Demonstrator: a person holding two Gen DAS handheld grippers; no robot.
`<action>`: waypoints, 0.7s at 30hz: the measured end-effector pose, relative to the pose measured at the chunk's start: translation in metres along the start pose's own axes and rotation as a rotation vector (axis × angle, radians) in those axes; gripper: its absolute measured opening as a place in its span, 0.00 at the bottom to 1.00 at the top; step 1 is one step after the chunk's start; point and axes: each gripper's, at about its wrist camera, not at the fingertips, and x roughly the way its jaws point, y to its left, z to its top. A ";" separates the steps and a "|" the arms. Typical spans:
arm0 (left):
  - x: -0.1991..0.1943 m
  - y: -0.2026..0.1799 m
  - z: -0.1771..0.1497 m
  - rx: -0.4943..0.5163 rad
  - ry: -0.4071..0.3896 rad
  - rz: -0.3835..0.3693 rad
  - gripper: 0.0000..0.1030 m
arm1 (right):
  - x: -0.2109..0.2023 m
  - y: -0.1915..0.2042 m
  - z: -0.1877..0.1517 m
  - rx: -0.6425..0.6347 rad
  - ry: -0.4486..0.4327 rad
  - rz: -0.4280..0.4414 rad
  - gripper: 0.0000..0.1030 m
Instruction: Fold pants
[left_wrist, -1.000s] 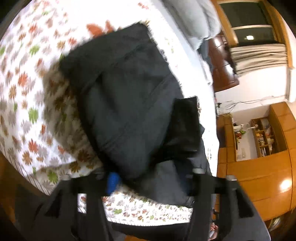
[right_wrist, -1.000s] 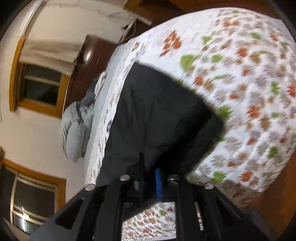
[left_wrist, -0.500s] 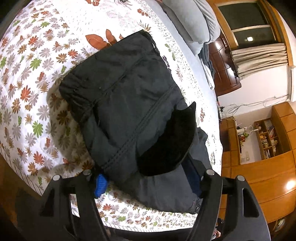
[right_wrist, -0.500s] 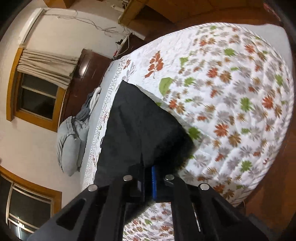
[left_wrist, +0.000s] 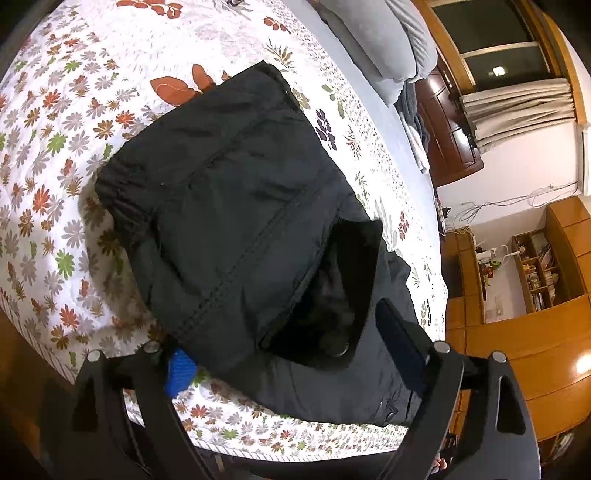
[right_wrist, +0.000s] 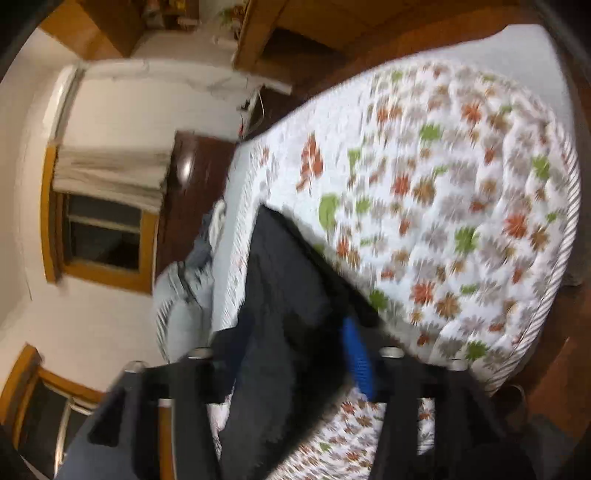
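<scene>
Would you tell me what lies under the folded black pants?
The pants lie on a floral quilt that shows all around them. A lower layer of the pants sticks out near the camera. The quilt beneath is covered.

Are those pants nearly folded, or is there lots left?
Mostly done: the black padded pants lie doubled into a compact bundle on the floral quilted bedspread. Both grippers, left and right, have just been opening, with cloth between the fingers but unpinched. Left: a flipped-up fleecy corner to flatten.
</scene>
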 end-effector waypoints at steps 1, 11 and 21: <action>-0.003 0.002 0.000 0.001 -0.002 -0.002 0.84 | -0.004 0.001 0.003 -0.004 -0.016 -0.017 0.58; -0.068 -0.012 -0.003 0.126 -0.184 0.105 0.84 | -0.038 0.032 -0.004 -0.184 -0.101 -0.070 0.56; -0.056 -0.046 0.006 0.270 -0.134 0.017 0.82 | 0.012 0.045 -0.036 -0.218 0.041 -0.064 0.56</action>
